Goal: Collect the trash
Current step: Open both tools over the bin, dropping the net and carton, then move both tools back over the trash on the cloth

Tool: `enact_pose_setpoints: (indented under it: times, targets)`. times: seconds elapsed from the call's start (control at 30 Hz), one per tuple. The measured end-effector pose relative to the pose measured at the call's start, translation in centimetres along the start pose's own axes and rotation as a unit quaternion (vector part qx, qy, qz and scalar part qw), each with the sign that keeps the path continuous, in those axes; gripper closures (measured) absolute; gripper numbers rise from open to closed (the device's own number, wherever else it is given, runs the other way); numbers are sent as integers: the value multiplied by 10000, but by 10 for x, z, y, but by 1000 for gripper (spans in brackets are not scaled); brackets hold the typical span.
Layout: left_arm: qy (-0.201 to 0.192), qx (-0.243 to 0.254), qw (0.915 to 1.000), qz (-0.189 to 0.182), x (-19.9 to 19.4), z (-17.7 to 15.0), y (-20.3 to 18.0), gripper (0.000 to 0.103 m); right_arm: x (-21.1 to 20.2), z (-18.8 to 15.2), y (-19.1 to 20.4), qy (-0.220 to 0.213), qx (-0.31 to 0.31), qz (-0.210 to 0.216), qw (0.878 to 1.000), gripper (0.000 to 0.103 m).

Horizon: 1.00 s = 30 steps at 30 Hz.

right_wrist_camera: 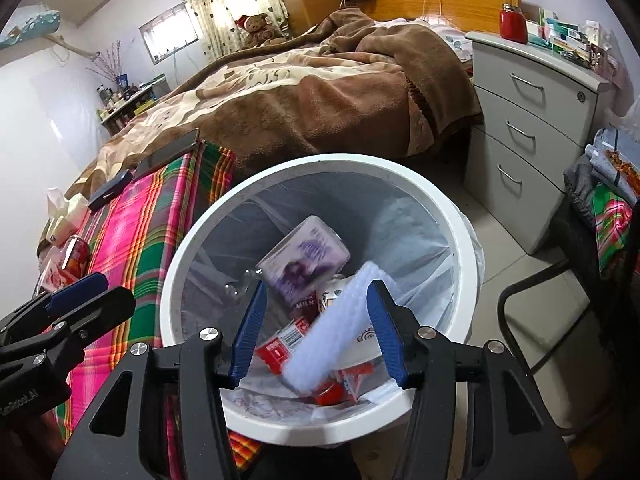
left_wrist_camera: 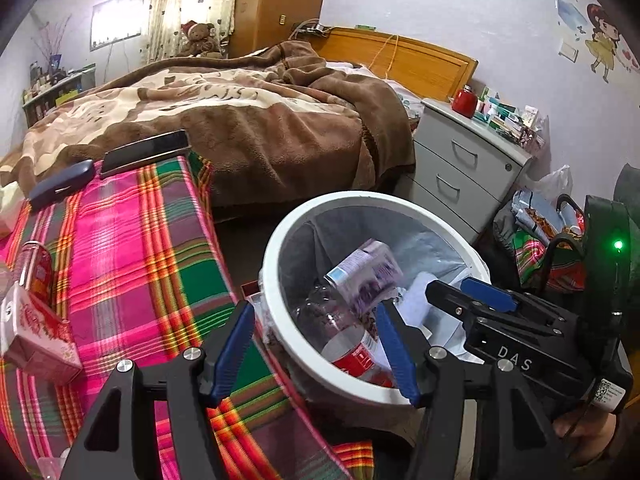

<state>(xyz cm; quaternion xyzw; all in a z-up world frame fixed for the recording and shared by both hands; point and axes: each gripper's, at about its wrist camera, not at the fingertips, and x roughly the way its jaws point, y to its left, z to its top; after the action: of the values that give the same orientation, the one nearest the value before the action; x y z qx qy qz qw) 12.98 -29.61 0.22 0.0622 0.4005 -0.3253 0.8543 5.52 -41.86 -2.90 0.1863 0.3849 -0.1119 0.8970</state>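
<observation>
While both hand-held grippers hang over the bin, the scene runs from the counter on the left to the drawers on the right. On the plaid cloth [left_wrist_camera: 132,240] lie a pink box [left_wrist_camera: 36,336], a red can [left_wrist_camera: 38,268], a dark case [left_wrist_camera: 60,184] and a phone [left_wrist_camera: 146,152]. Just right of the cloth stands the white bin [right_wrist_camera: 464,240], lined with a clear bag.

From the left wrist view, the left hand-held gripper [left_wrist_camera: 316,348] is spread wide with nothing between its blue pads [left_wrist_camera: 234,344], above the bin's near rim. Inside the bin lie a purple carton [left_wrist_camera: 366,274] and a clear bottle [left_wrist_camera: 340,332] with a red label.

From the right wrist view, the right hand-held gripper [right_wrist_camera: 318,332] is also wide, gripping nothing. Between its pads, without clearly touching them, a blurred white roll [right_wrist_camera: 336,328] slants over red wrappers [right_wrist_camera: 288,344] in the bin.

Behind the bin is a bed under a brown blanket [right_wrist_camera: 320,92]; to the right, grey drawers [right_wrist_camera: 532,136] carry a red jar [right_wrist_camera: 513,22].
</observation>
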Motion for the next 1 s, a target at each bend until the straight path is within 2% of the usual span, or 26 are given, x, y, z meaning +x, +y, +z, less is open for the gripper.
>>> enact_pose_setpoints:
  times: [0.7,1.0]
  targets:
    - [-399,-333,9981,337,-70,-40,41,40,-20,-20,43,-331,-305,320,9985,49]
    - [-651,-670,9930,727,-104,-70,76,40,-23,-33,74,-486,-597,683,9947,49]
